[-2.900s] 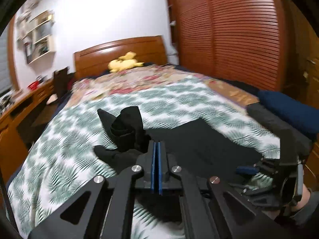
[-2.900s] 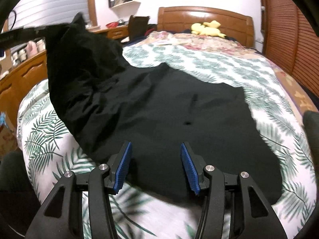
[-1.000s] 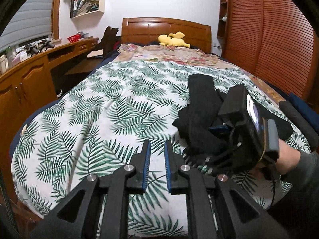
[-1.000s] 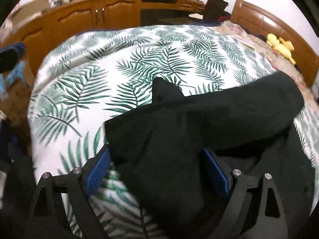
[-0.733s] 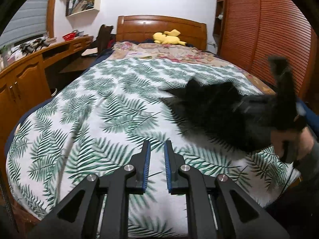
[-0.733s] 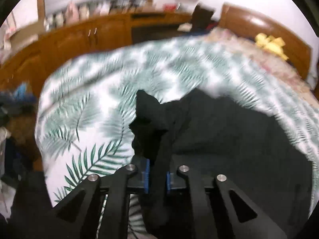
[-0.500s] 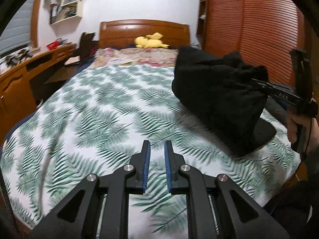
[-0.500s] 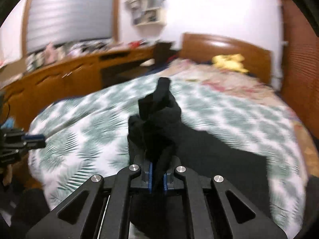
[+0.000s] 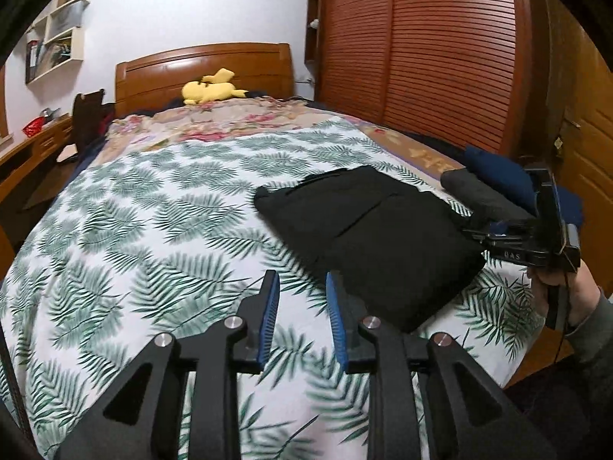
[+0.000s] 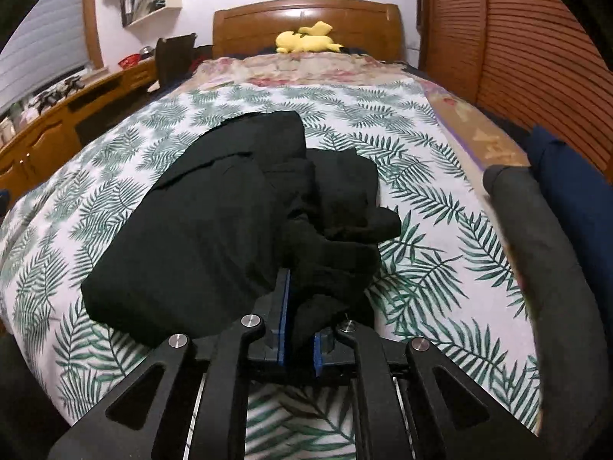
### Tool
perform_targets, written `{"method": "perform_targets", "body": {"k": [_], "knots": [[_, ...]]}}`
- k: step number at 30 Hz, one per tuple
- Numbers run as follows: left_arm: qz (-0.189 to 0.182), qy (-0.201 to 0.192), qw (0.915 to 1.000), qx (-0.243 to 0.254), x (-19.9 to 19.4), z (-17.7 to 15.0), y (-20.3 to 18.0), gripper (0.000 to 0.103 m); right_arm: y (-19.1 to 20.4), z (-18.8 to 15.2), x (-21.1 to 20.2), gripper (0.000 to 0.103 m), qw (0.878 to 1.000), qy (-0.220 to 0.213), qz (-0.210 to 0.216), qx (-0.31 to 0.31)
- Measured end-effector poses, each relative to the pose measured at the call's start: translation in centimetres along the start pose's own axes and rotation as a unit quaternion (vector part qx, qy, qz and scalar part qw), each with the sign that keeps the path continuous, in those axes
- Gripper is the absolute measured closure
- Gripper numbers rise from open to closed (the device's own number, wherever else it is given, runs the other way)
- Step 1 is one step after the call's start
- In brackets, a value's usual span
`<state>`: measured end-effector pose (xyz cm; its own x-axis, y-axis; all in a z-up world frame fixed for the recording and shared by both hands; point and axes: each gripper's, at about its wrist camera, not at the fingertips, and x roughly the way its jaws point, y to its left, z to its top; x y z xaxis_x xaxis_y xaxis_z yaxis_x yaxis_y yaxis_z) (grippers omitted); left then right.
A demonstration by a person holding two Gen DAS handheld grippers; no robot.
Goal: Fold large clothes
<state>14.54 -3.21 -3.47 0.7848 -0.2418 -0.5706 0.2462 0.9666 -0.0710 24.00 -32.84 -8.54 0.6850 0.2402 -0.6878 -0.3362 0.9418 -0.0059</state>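
The folded black garment lies on the palm-print bedspread near the bed's right edge. The right tool, jaws just easing apart, pinches its bunched cloth; the left tool, just spreading, is empty.

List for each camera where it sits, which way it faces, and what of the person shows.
Left wrist: on the left gripper, facing the headboard; right gripper and hand show.
Right wrist: on the right gripper, facing the same headboard; black garment between its fingers.
Shared: garment, bed, yellow plush toy.
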Motion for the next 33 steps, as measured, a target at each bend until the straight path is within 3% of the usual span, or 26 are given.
{"method": "perform_targets", "body": {"k": [1, 2, 3, 8, 13, 15, 18, 22, 31, 32, 33], "knots": [[-0.002, 0.001, 1.0000, 0.001, 0.4, 0.2, -0.4, 0.079, -0.3, 0.1, -0.6, 0.039, 0.999, -0.011, -0.034, 0.000], [-0.003, 0.001, 1.0000, 0.002, 0.8, 0.3, -0.5, 0.079, -0.9, 0.0, -1.5, 0.029, 0.999, -0.027, -0.047, 0.001], [-0.004, 0.001, 1.0000, 0.004, 1.2, 0.5, -0.9, 0.079, -1.3, 0.2, -2.3, 0.026, 0.998, -0.043, -0.052, 0.003], [-0.009, 0.011, 0.9998, 0.011, 3.1, 0.9, -2.1, 0.077, -1.1, 0.7, -4.2, 0.026, 0.996, -0.084, 0.006, 0.006], [-0.010, 0.020, 0.9996, 0.019, 4.6, 1.0, -3.1, 0.076, 2.6, 1.5, -3.4, 0.058, 0.993, -0.099, 0.052, -0.048], [-0.011, 0.022, 0.9994, 0.022, 5.1, 1.0, -3.4, 0.076, 3.4, 1.6, -2.0, 0.062, 0.993, -0.082, 0.055, -0.057], [-0.010, 0.025, 0.9993, 0.028, 5.4, 1.1, -3.7, 0.076, 3.2, 1.0, 0.5, 0.063, 0.997, -0.042, 0.035, -0.057], [-0.011, 0.027, 0.9991, 0.029, 6.0, 1.2, -3.8, 0.075, 0.3, 0.2, 3.2, 0.064, 1.000, 0.021, 0.005, -0.005], [-0.012, 0.041, 0.9987, 0.028, 9.0, 1.6, -3.0, 0.074, -1.4, -1.3, 2.0, 0.063, 1.000, 0.015, 0.001, 0.009], [-0.012, 0.042, 0.9986, 0.028, 9.5, 1.8, -2.8, 0.074, -1.6, -1.3, 1.9, 0.061, 1.000, 0.014, -0.001, 0.010], [-0.011, 0.044, 0.9986, 0.028, 10.0, 2.1, -2.6, 0.074, -1.7, -1.4, 1.7, 0.050, 1.000, 0.012, -0.006, 0.011]]}}
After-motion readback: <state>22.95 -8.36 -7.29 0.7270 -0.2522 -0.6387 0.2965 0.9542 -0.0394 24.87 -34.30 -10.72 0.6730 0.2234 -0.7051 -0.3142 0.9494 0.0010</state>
